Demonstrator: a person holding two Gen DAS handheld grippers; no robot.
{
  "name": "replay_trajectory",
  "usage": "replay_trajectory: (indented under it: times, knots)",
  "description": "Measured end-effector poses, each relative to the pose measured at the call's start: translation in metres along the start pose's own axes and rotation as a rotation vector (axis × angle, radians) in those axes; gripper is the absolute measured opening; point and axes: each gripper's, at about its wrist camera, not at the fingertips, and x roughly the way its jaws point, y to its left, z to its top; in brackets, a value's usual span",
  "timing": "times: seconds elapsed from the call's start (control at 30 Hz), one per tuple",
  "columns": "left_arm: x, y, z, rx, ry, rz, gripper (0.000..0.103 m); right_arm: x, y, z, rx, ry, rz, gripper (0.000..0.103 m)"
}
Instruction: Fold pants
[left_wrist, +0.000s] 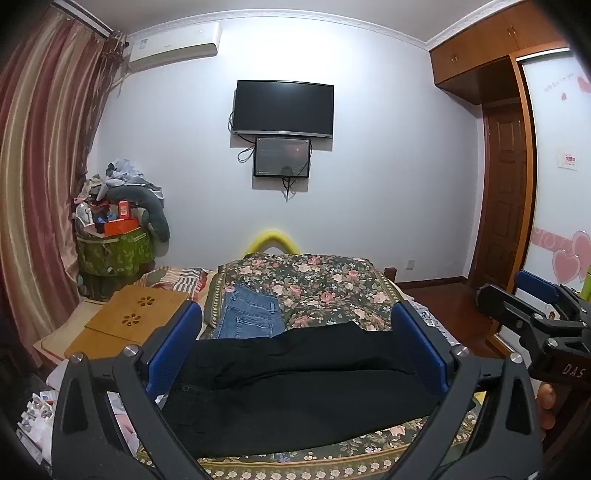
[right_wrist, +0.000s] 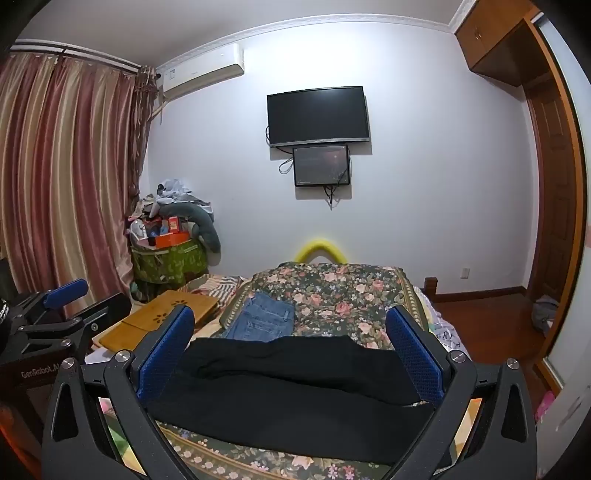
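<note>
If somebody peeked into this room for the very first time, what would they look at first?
Probably the black pants spread across the flowery bedspread right in front, framed by the open blue fingers of the left gripper. Next, the folded blue jeans lying just behind them on the bed. Then the dark TV on the white wall, with a smaller screen hanging under it.

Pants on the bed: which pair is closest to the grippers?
The black pants, spread across the floral bedcover right before both open grippers. The blue denim pair lies farther back, already folded small.
</note>
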Motion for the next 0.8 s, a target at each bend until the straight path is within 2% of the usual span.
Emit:
replay_trajectory:
  times: [0.8]
  knots:
    - [0.0039,0.0014,-0.0040,0.009,-0.004,0.003,0.103,-0.0029,-0.0021,0.0065,0.000,0.000,0.003,0.103]
